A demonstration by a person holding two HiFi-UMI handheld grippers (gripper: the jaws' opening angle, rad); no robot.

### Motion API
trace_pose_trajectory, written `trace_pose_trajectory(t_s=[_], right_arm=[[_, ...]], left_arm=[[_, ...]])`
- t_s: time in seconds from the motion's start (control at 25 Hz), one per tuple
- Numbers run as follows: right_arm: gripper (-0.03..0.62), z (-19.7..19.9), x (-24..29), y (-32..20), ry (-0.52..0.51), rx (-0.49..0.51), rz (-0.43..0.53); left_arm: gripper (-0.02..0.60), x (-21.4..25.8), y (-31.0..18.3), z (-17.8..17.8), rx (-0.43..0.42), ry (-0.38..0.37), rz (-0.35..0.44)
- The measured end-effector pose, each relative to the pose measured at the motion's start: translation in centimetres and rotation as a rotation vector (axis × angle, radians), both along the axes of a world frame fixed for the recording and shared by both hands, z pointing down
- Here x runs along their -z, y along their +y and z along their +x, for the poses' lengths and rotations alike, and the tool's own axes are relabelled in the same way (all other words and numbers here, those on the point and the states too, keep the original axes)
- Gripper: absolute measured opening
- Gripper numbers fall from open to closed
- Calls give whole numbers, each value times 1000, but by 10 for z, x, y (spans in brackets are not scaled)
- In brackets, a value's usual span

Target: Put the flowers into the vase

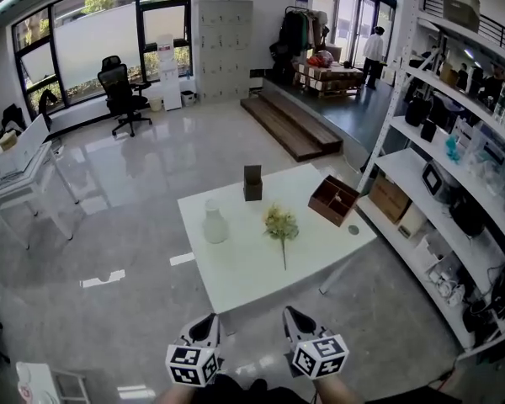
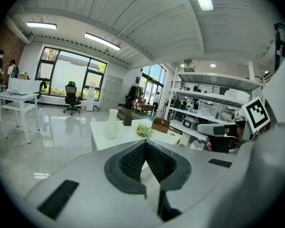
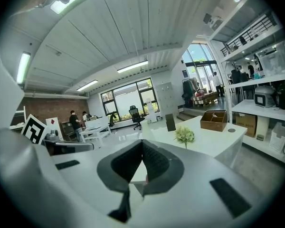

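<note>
Flowers [image 1: 281,225] are lying mid-frame, right of the vase [image 1: 215,223], awaiting pickup; left gripper [image 1: 206,325] and right gripper [image 1: 296,320] are hovering bottom-centre, jaws closed, empty.

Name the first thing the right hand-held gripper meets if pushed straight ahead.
Probably the near edge of the white rectangular table, with the pale green flower bunch just right of that line; depth unclear.

White grippers [image 1: 209,320] (marker cubes [image 1: 192,364]), apparently dark-padded.
</note>
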State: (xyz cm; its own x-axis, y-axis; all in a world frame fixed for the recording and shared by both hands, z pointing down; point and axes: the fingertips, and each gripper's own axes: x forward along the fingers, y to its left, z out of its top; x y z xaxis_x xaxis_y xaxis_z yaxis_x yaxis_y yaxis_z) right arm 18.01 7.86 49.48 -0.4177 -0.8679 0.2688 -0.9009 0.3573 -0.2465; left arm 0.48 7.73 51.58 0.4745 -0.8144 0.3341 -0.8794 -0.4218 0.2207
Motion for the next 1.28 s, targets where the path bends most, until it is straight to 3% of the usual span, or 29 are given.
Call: trace_pose_trajectory(t_s=[0.24, 0.52, 0.88, 1.28], right_arm=[[3, 7, -11, -45, -13, 14, -22], [3, -7, -11, -129, -15, -7, -17], [3, -58, 1, -229, -1, -57, 16], [3, -68, 2, -278, 9, -37, 15]], left_arm=[[2, -4, -46, 11, 17, 6, -5], [2, -2, -133, 4, 3, 20, 12], [3, 21, -242, -41, -41, 21, 61], [2, 13, -277, -36, -40, 23, 25]])
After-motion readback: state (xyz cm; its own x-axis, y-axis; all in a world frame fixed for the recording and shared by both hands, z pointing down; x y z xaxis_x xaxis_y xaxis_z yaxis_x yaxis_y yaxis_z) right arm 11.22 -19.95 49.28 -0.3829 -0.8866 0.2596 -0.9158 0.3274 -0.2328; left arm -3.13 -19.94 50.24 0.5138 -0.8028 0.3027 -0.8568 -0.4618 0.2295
